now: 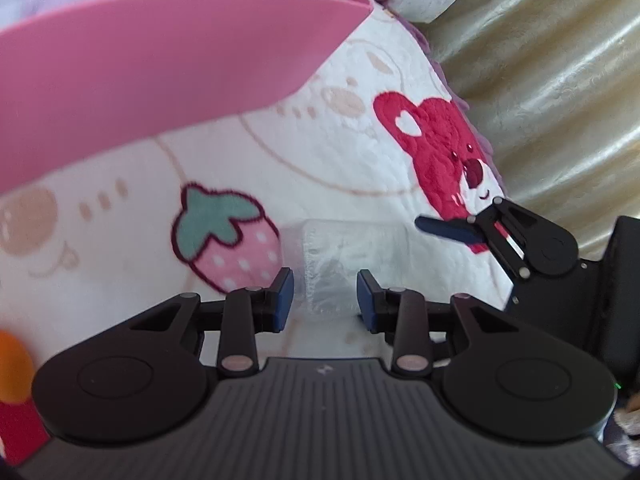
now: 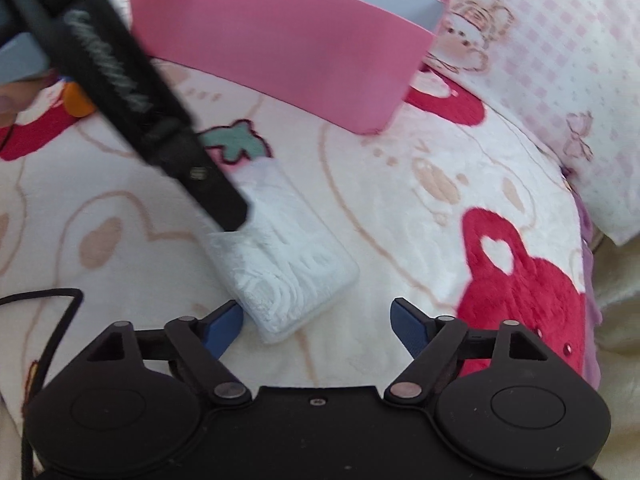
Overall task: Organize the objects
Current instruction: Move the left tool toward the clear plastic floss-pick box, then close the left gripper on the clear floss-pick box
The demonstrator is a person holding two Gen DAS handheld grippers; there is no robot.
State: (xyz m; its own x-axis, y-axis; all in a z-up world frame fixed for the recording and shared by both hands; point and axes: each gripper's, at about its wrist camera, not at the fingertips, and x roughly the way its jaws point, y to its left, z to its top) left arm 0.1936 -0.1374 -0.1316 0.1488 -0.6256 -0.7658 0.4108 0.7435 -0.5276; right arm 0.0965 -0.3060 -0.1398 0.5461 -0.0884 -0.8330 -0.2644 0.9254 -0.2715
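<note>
A white packet of tissues in clear wrap lies on a cartoon-print blanket. In the left wrist view the packet sits just ahead of my open left gripper, between the lines of its blue pads and apart from them. My right gripper is open, its jaws wide, with the packet's near end between the fingertips, not gripped. The left gripper's body crosses the right wrist view above the packet. A pink box stands open behind.
The pink box looms at upper left in the left wrist view, with items inside. An orange and red object sits at the left edge. A pillow and a beige curtain bound the right. A black cable trails at left.
</note>
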